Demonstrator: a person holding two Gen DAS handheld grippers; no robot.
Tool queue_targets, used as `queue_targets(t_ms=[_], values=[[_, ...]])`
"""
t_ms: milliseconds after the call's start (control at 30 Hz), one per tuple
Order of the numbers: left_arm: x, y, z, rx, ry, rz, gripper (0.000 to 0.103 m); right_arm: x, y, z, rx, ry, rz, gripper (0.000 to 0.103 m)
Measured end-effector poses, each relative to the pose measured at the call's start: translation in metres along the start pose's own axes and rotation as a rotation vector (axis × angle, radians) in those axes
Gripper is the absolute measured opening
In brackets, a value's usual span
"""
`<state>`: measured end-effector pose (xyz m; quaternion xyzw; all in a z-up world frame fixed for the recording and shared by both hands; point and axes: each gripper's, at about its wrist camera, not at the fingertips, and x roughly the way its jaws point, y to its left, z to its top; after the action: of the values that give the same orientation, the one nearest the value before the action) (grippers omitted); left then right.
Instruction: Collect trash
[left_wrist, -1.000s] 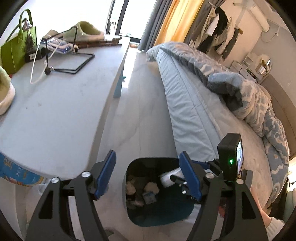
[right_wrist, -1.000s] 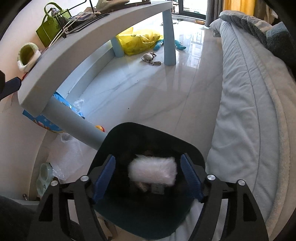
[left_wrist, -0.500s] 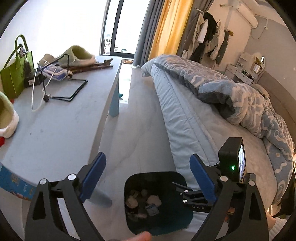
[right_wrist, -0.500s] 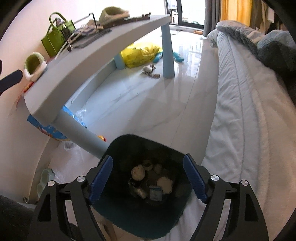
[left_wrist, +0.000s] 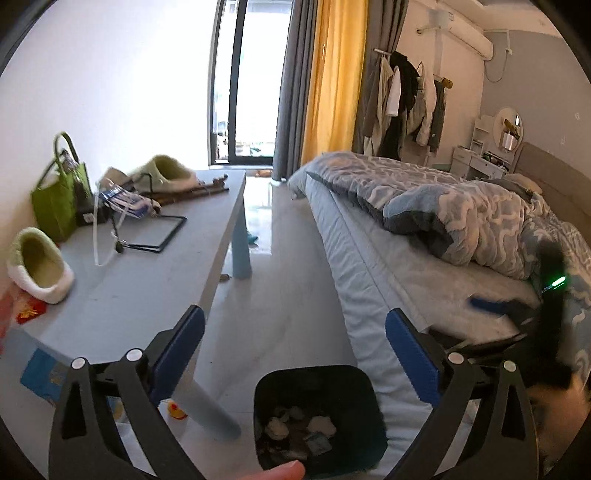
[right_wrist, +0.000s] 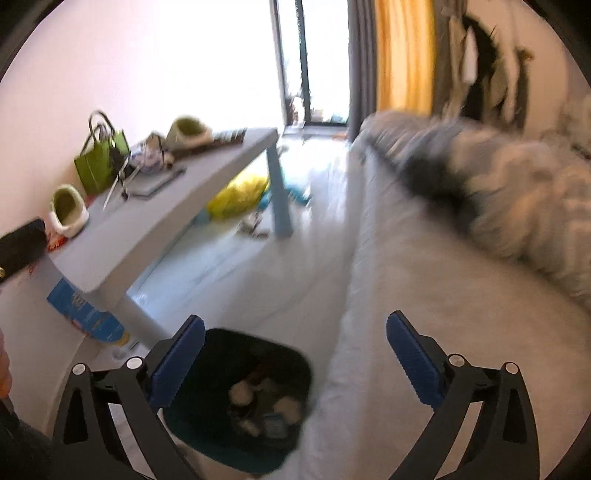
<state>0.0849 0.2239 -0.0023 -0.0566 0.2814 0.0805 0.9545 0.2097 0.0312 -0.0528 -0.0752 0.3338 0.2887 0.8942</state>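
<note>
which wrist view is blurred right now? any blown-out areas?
Right wrist view: heavy motion blur, worst on the duvet; the balcony door is blown out. Left wrist view: mostly sharp, though the door is overexposed and the right gripper smears at the edge.

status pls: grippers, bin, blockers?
Left gripper open, empty. Right gripper open, empty. Trash bin on floor between bed and table, crumpled scraps inside. Nothing blocking it.

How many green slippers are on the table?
2. One slipper lies at the table's near end; the other slipper is at the far end, beyond the green bag.
</note>
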Motion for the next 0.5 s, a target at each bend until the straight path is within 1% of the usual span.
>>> queue_targets(t_ms=[67, 133, 267, 400, 500], values=[[-0.015, -0.012, -0.006, 0.035, -0.014, 0.02, 0.1, -0.032, -0.011, -0.006, 0.008, -0.051, -0.027, 0.1], [-0.03, -0.022, -0.01, 0.057, -0.028, 0.033, 0.1, -0.059, -0.022, -0.012, 0.028, -0.096, -0.037, 0.1], [-0.06, -0.043, -0.019, 0.064, -0.049, 0.024, 0.1, -0.125, -0.043, -0.031, 0.019, -0.188, -0.133, 0.1], [-0.082, -0.06, -0.033, 0.058, -0.047, 0.012, 0.1, -0.185, -0.064, -0.057, 0.047, -0.245, -0.187, 0.1], [-0.094, -0.065, -0.045, 0.026, -0.044, 0.015, 0.1, -0.219, -0.073, -0.077, 0.051, -0.269, -0.214, 0.1]])
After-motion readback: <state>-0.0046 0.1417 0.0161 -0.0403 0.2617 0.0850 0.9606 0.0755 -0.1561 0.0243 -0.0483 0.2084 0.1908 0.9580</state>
